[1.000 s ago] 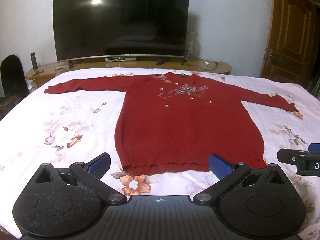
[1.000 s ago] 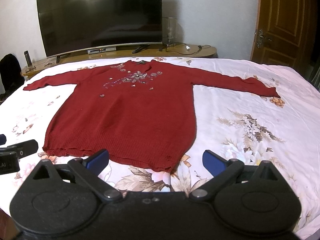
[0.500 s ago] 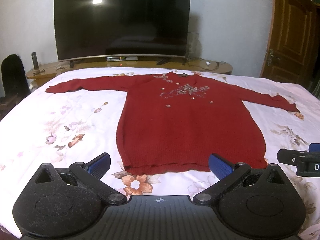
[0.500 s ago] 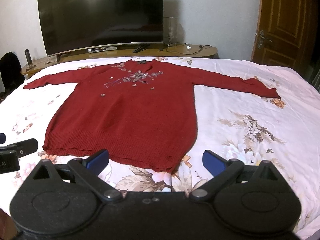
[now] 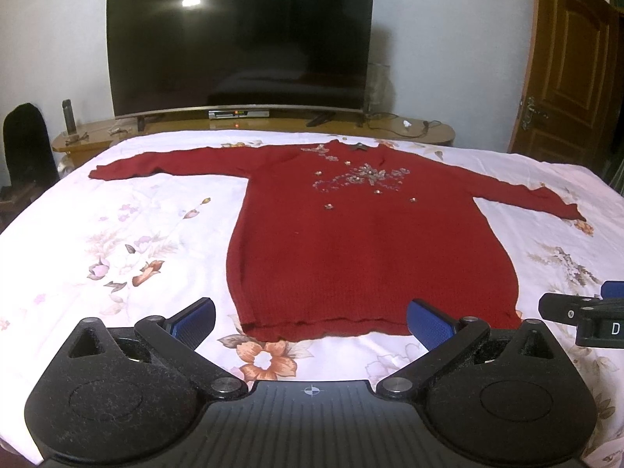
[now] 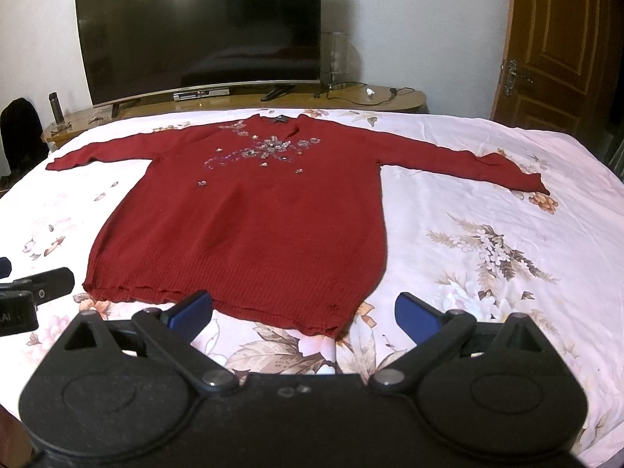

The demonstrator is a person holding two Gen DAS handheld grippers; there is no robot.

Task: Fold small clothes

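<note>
A dark red knitted sweater (image 5: 362, 249) (image 6: 249, 230) lies flat on the bed, front up, with both sleeves spread out and silver flower beading on the chest. Its hem faces me. My left gripper (image 5: 312, 321) hovers open just short of the hem, nothing between its blue pads. My right gripper (image 6: 302, 312) is open too, above the hem's right corner. Each gripper's tip shows in the other's view, the right gripper (image 5: 577, 312) at the right edge and the left gripper (image 6: 35, 292) at the left edge.
The bed has a white sheet (image 5: 128, 241) with a flower print. Beyond its far edge stands a low wooden cabinet (image 5: 409, 128) with a large dark television (image 5: 238, 43). A brown wooden door (image 6: 561, 43) is at the right.
Both views have tilted slightly, so the sweater sits a little lower in frame. The sweater has not moved, and both grippers stay open.
</note>
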